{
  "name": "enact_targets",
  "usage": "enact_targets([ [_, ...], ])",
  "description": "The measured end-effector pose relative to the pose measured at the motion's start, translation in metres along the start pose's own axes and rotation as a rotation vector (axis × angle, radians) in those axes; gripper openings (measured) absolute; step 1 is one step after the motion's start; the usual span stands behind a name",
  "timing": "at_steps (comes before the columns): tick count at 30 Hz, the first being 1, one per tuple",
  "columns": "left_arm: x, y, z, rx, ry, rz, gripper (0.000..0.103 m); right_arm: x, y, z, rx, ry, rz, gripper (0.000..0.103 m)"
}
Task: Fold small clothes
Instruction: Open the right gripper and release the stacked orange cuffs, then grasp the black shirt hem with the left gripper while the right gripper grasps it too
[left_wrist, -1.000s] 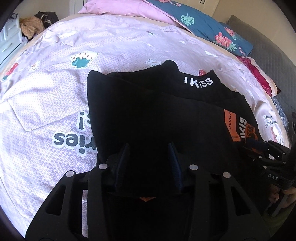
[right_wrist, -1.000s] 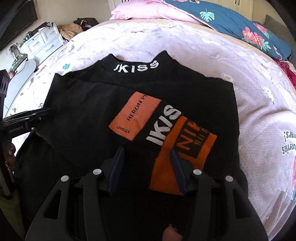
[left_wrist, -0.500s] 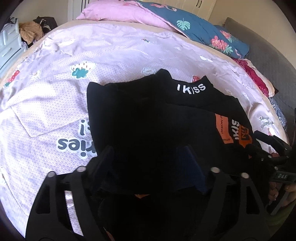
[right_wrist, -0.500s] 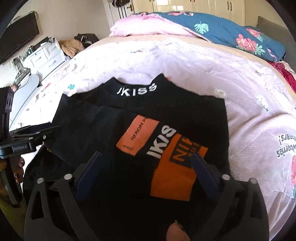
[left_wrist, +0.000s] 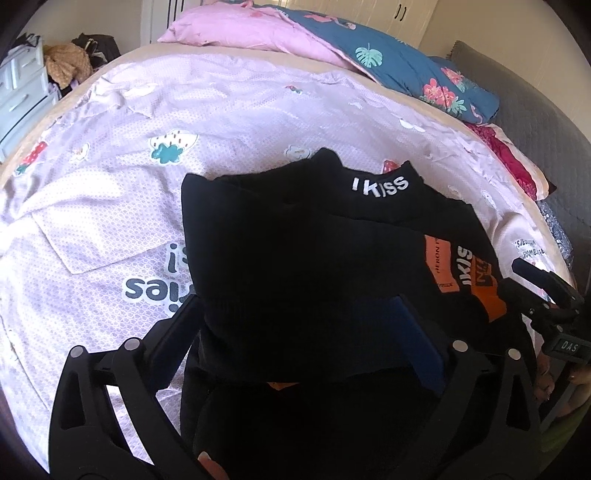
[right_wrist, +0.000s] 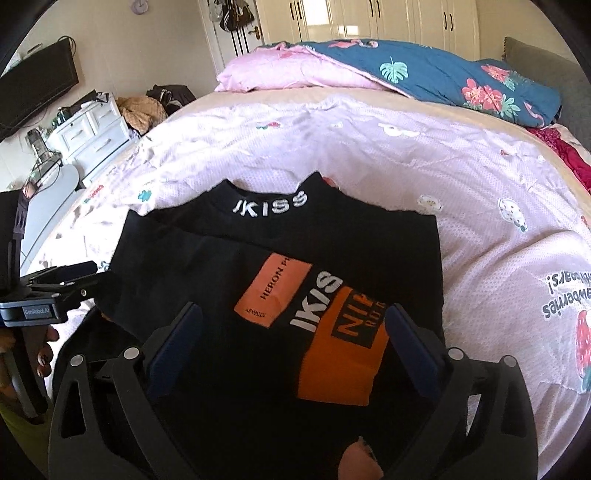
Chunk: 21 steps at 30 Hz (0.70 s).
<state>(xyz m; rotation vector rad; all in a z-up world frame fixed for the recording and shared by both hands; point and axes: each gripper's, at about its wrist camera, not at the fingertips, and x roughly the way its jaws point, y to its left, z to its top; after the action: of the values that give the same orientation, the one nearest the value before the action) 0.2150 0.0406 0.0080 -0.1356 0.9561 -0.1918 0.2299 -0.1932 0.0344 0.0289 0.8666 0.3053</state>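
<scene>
Left wrist view: your left gripper (left_wrist: 295, 332) has just spread its jaws wide, letting go of the black top (left_wrist: 295, 251), which lies folded on the bed (left_wrist: 110, 221).

Right wrist view: your right gripper (right_wrist: 291, 343) has likewise opened, pads clear of the orange patch (right_wrist: 343, 358). This fold looks set.

sweater (right_wrist: 280, 280): on the bedsheet (right_wrist: 369, 155) — collar away from the camera
pillows (right_wrist: 406, 70): behind it, at the bed's far end
</scene>
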Motion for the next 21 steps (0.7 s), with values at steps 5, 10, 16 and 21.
enact_targets([
  [5, -0.02, -0.002, 0.001, 0.002, -0.046, -0.003, 0.094, -0.017, -0.002, 0.005, 0.021, -0.047, 0.005, 0.099],
  [10, -0.041, -0.005, 0.001, 0.003, -0.094, -0.003, 0.094, -0.035, 0.0, 0.009, 0.031, -0.094, 0.01, 0.099],
  [16, -0.067, -0.004, 0.0, -0.006, -0.152, -0.002, 0.094, -0.056, 0.0, 0.005, 0.044, -0.137, 0.029, 0.099],
  [21, -0.087, -0.003, -0.007, -0.014, -0.196, -0.006, 0.094, -0.07, 0.001, -0.004, 0.058, -0.157, 0.028, 0.099],
])
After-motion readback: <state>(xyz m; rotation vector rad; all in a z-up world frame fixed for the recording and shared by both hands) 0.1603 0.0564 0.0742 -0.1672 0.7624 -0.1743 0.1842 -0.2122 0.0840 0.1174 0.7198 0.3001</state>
